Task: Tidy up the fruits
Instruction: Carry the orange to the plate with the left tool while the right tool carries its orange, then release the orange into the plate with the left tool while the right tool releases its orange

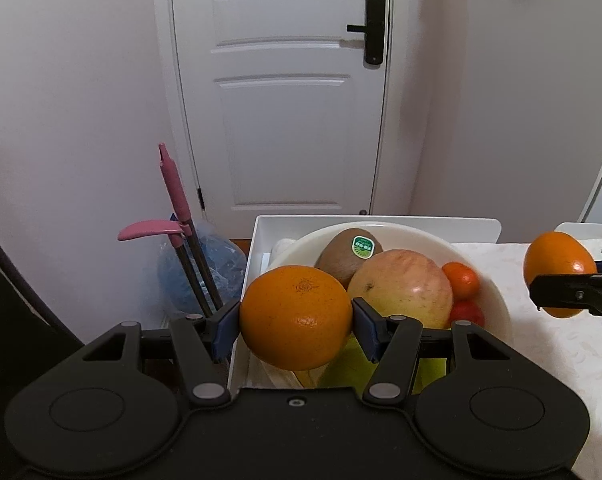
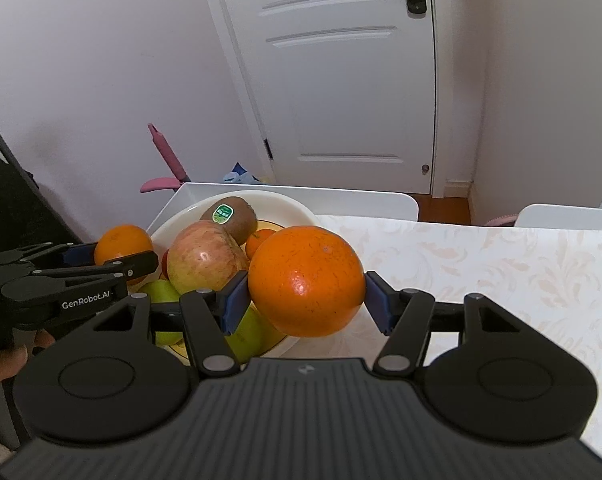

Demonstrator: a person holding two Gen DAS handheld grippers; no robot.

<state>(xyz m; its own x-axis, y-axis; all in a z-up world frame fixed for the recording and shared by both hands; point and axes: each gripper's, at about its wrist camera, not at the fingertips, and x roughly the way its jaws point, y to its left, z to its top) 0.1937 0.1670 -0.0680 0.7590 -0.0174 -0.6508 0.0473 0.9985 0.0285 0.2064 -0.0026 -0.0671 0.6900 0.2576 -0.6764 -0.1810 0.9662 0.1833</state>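
Note:
My left gripper (image 1: pixel 296 324) is shut on an orange (image 1: pixel 296 318) and holds it above the near left rim of a white fruit bowl (image 1: pixel 497 304). The bowl holds a kiwi with a green sticker (image 1: pixel 347 256), a large apple (image 1: pixel 401 288), small tangerines (image 1: pixel 461 280) and green fruit (image 1: pixel 353 368). My right gripper (image 2: pixel 306 304) is shut on a second orange (image 2: pixel 306 280), held over the table just right of the bowl (image 2: pixel 281 200). The left gripper with its orange (image 2: pixel 121 246) shows at the left of the right wrist view.
The bowl sits in a white tray (image 1: pixel 261 240) at the table's far left corner. The table has a pale patterned cloth (image 2: pixel 501 272). A pink-handled mop (image 1: pixel 173 184) and a blue bag (image 1: pixel 209 264) stand on the floor by a white door (image 1: pixel 285 92).

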